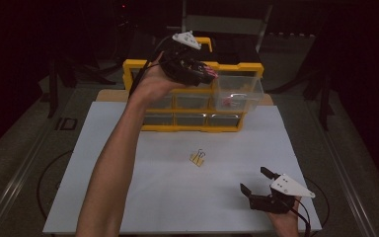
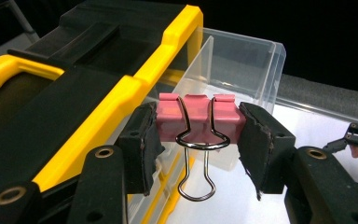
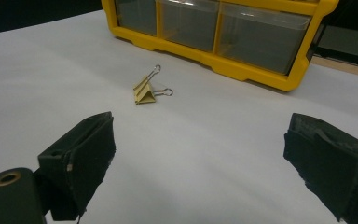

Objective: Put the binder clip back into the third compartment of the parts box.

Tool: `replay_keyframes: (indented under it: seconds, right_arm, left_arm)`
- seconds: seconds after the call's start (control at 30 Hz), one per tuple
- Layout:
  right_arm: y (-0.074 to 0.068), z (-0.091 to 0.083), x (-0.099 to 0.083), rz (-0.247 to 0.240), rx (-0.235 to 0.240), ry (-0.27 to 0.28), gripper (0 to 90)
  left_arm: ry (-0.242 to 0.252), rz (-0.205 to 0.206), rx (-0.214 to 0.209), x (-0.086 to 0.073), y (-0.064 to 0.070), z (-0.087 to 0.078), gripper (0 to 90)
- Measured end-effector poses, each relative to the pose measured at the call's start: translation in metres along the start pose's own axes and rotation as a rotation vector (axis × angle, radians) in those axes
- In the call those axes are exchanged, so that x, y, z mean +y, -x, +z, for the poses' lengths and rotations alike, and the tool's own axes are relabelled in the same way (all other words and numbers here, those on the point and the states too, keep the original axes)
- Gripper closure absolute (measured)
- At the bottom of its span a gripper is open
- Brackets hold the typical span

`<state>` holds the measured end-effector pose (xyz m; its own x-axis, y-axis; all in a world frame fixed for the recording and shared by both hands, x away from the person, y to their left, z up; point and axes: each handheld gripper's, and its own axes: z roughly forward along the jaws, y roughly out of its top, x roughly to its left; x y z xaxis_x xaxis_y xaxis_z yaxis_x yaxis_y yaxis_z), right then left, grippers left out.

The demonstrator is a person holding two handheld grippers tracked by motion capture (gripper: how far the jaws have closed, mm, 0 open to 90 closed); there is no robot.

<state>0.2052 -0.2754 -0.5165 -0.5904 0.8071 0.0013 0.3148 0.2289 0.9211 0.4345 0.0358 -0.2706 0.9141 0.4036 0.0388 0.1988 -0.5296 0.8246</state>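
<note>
- We see the left tool [image 1: 208,74] raised above the yellow organizer [image 1: 192,94], its jaws clamped on a pink clip [image 2: 198,116] whose wire handle hangs down between them.
- The pink clip sits just over a clear drawer [image 1: 238,93] pulled out from the organizer's top right; something small and reddish lies inside it, too blurred for us to name.
- The right tool [image 1: 256,181] rests low near the table's front right corner, jaws wide apart with nothing between them.
- A yellow clip [image 1: 198,158] lies alone on the table [image 1: 128,197], between the organizer and the right tool and well apart from both.
- The organizer's other drawers are pushed in.
- The table is covered in white; the room beyond it is dark, with a chair [image 1: 224,22] behind the organizer.
</note>
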Motion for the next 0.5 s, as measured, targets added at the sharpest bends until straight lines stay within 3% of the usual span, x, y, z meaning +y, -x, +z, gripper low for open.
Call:
replay_keyframes:
  seconds: [0.5]
  right_arm:
    - [0.0, 0.0, 0.0, -0.001, 0.003, 0.003, 8.5]
  left_arm:
    - [-0.011, 0.038, -0.006, 0.027, 0.013, 0.027, 49.9]
